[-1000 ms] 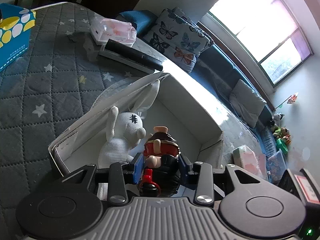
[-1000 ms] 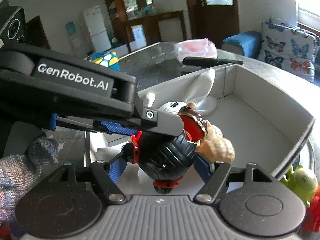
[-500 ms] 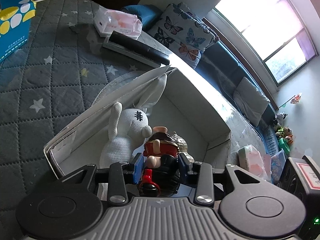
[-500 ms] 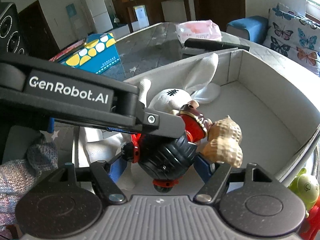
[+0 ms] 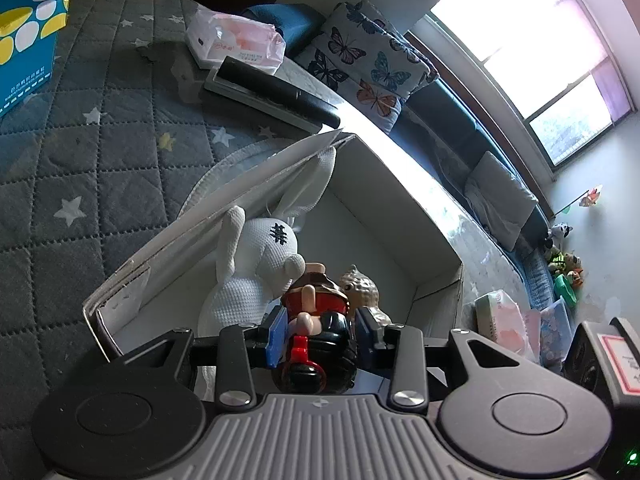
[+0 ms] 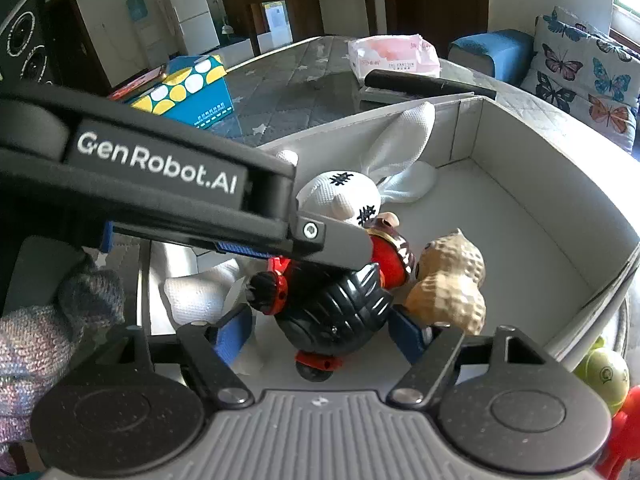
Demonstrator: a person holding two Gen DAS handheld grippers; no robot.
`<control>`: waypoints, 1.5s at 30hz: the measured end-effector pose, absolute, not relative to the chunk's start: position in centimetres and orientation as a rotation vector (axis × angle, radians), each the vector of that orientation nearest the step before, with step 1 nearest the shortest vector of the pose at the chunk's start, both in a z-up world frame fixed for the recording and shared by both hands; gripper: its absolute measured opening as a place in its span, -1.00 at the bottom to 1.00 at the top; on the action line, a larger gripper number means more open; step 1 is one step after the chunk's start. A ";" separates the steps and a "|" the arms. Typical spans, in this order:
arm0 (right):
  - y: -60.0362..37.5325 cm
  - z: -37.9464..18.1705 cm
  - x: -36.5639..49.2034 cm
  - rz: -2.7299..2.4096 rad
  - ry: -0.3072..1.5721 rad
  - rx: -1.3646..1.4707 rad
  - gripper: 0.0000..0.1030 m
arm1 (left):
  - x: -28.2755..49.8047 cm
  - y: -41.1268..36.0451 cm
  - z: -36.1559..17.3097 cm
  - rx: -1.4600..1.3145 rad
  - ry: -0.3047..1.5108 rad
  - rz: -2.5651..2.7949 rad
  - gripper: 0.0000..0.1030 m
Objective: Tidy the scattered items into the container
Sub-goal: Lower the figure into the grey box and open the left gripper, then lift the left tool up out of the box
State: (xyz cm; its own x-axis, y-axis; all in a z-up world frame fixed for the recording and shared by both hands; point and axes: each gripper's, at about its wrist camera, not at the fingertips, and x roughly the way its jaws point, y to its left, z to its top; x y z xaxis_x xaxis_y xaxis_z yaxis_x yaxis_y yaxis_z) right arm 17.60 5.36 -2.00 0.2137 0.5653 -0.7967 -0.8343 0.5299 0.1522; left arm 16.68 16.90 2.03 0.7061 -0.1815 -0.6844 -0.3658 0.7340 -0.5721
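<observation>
Left gripper (image 5: 320, 334) clamped on a black-and-red toy figure (image 5: 316, 344), blue pads pressed on both its sides, low centre of the left wrist frame, held over the open white box (image 5: 400, 184). In the right wrist frame the same figure (image 6: 336, 316) sits between the right gripper (image 6: 320, 334) pads, which stand spread wide and apart from it (not gripping); the left tool's black body crosses from the left edge with its finger lying along the toy's top. White knitted rabbit (image 5: 256, 264) lies inside the box against the left wall, one long ear up toward the far corner. Tan peanut-shaped toy (image 6: 448, 284) is in the box just right of the figure, touching it. Green round toy (image 6: 604, 376) and something red sit outside the box, lower right of the right wrist frame. Box rests on a grey quilted star-print cover (image 5: 80, 140). Upper left of the left wrist frame: blue-yellow tissue box (image 5: 24, 36), pink tissue pack (image 5: 236, 40), black bar-shaped object (image 5: 276, 92) near the box's far corner. Butterfly cushion (image 5: 368, 64) on the sofa behind.
</observation>
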 end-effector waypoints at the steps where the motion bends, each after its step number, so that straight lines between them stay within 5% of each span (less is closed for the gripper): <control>1: 5.4 -1.9 17.5 0.998 0.926 -0.342 0.57 | 16.6 16.9 2.1 -0.758 0.796 0.115 -0.23; 45: -4.0 2.4 9.3 0.759 0.568 -0.116 0.58 | 12.5 10.3 6.2 -0.638 0.712 -0.011 -0.23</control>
